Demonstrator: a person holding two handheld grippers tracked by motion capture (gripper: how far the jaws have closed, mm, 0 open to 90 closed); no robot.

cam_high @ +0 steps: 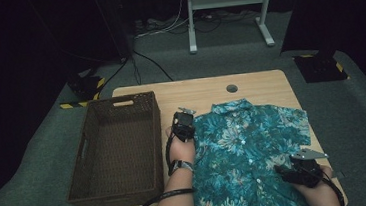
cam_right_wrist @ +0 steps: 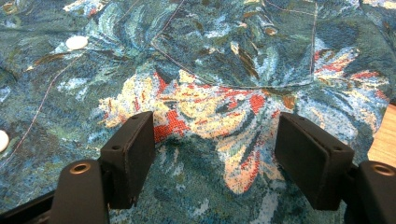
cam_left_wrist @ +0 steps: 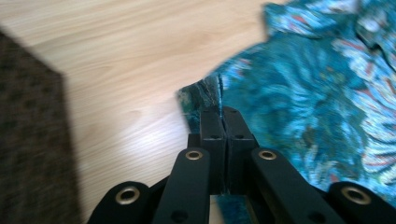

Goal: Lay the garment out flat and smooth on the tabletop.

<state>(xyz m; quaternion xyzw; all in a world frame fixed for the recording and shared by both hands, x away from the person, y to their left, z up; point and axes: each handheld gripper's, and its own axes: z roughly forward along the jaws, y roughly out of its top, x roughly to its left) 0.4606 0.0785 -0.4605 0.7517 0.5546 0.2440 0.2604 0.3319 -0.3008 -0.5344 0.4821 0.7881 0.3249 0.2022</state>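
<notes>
Wooden table [cam_high: 259, 83] with wicker basket [cam_high: 117, 154] and floral shirt [cam_high: 245, 147]

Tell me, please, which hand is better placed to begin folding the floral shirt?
The left. The left gripper is shut on the sleeve edge of the teal floral button-up shirt, beside the brown wicker basket. The right gripper is open, its fingers resting over the fabric without pinching it.

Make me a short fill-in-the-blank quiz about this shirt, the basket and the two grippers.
The left gripper is shut on the shirt's ____.
The right gripper's jaws stand ____ above the shirt.
The wicker basket lies to the ____ of the shirt in the high view.
Missing words: sleeve; open; left
</notes>
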